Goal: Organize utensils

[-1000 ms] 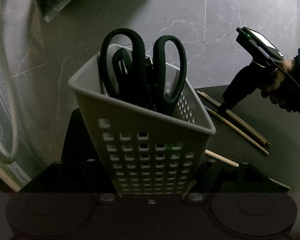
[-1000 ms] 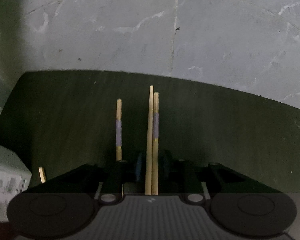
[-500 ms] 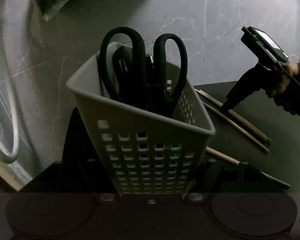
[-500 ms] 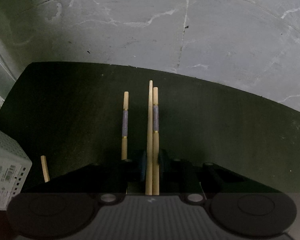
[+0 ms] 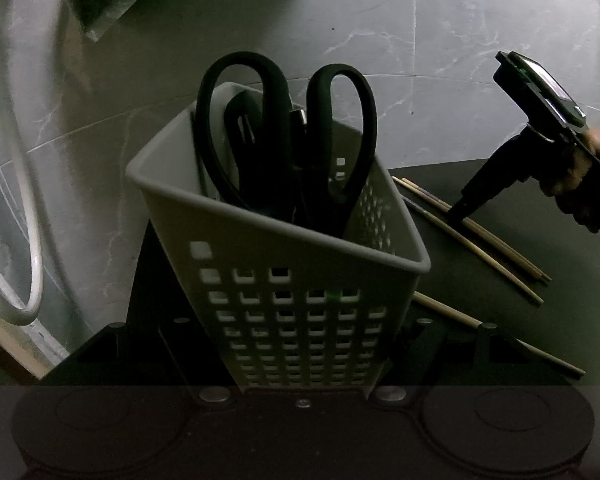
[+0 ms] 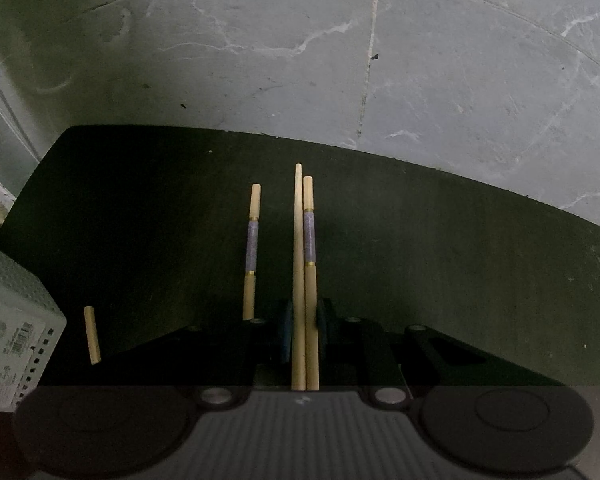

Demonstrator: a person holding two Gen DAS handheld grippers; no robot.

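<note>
Because the two chopsticks [image 6: 304,280] are thin, light, stiff and smooth, you may find they roll or slide apart, so pinch them together near the middle, not at a tip. They lie side by side on the dark mat [image 6: 440,240], right between the pads of your right gripper [image 6: 303,322], which is squeezed onto both. A third chopstick [image 6: 252,248] lies just left of them, a fourth [image 6: 92,334] farther left. Your left gripper [image 5: 300,354] squeezes the grey basket [image 5: 276,264], left of the chopsticks, with scissors [image 5: 284,140] inside.
</note>
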